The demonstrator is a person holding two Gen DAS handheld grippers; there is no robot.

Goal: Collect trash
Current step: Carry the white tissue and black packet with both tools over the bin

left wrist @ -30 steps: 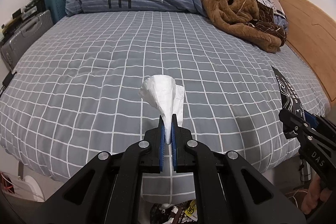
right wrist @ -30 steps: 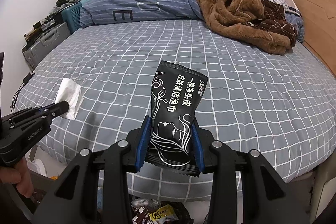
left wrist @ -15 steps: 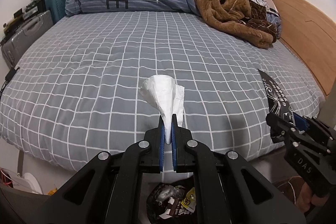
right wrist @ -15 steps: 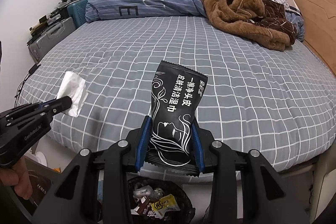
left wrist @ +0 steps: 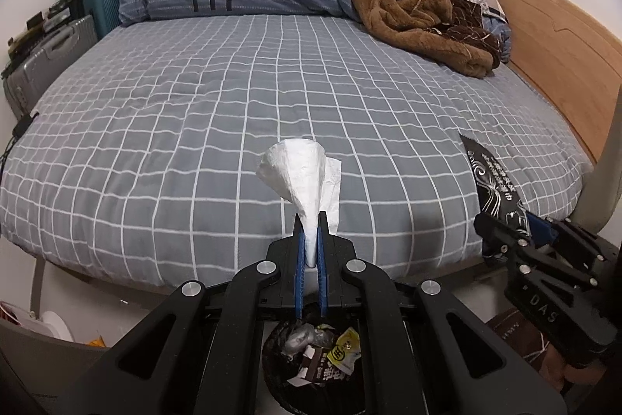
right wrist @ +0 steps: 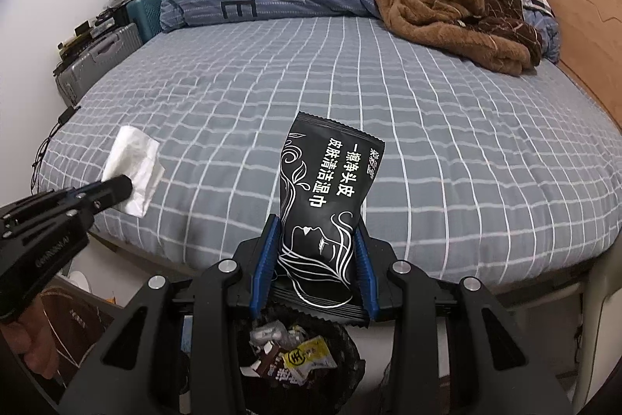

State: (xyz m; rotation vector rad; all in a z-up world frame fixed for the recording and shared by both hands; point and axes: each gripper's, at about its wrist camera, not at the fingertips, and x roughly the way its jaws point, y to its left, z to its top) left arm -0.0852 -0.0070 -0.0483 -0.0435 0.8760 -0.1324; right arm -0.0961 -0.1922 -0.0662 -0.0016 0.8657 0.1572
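Left claw (left wrist: 310,236): pressed together on a white tissue (left wrist: 303,177), which stands up from the blue pads at frame centre. Right claw (right wrist: 315,255): pinching a black wet-wipe packet (right wrist: 324,205) upright between its pads at lower centre. Both items are held above the near edge of the bed (left wrist: 194,111). A black trash bin (right wrist: 299,356) holding wrappers sits on the floor at the bottom centre of each view, beneath the claws.

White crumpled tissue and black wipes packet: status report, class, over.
Left gripper shut on white crumpled tissue. Right gripper shut on black wipes packet. Black-lined trash bin below both. Nothing blocking.
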